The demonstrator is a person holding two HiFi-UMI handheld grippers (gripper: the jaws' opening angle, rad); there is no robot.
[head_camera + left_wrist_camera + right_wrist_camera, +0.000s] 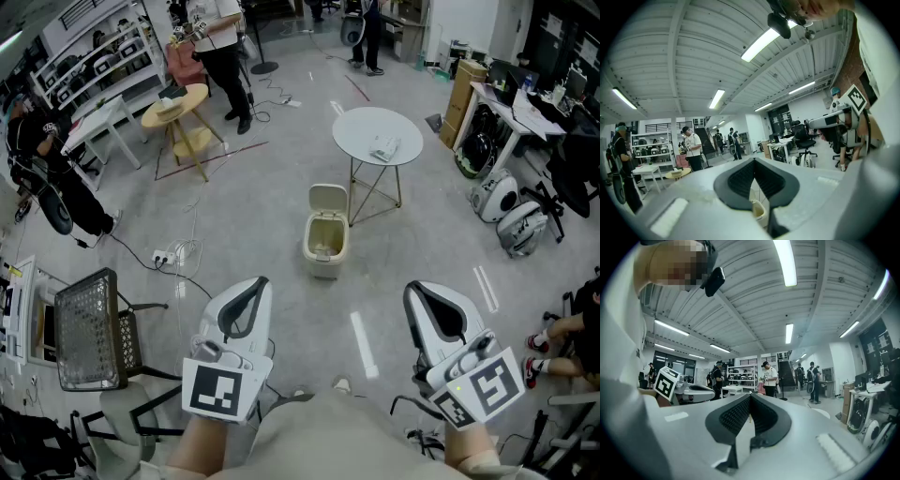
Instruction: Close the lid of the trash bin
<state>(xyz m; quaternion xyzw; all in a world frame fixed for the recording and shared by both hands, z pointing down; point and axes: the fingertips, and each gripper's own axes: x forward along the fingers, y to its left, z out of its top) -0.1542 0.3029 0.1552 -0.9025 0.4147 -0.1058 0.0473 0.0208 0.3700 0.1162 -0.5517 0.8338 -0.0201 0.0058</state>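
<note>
A cream trash bin [325,246] stands on the grey floor a few steps ahead, in front of a round white table. Its lid [328,198] is tipped up at the back, so the inside shows. In the head view both grippers are held low and close to my body, well short of the bin. The left gripper [255,284] is shut with nothing in it. The right gripper [419,291] is likewise shut and empty. In the left gripper view the left gripper [753,161] has its pads meeting at the tip, with the bin [758,211] showing below them. The right gripper [750,398] points into the room.
The round white table [378,134] stands just behind the bin to the right. A black mesh chair [89,328] is at my left. A power strip with cable [164,255] lies on the floor at the left. A yellow side table [175,105] and a standing person [220,47] are farther back.
</note>
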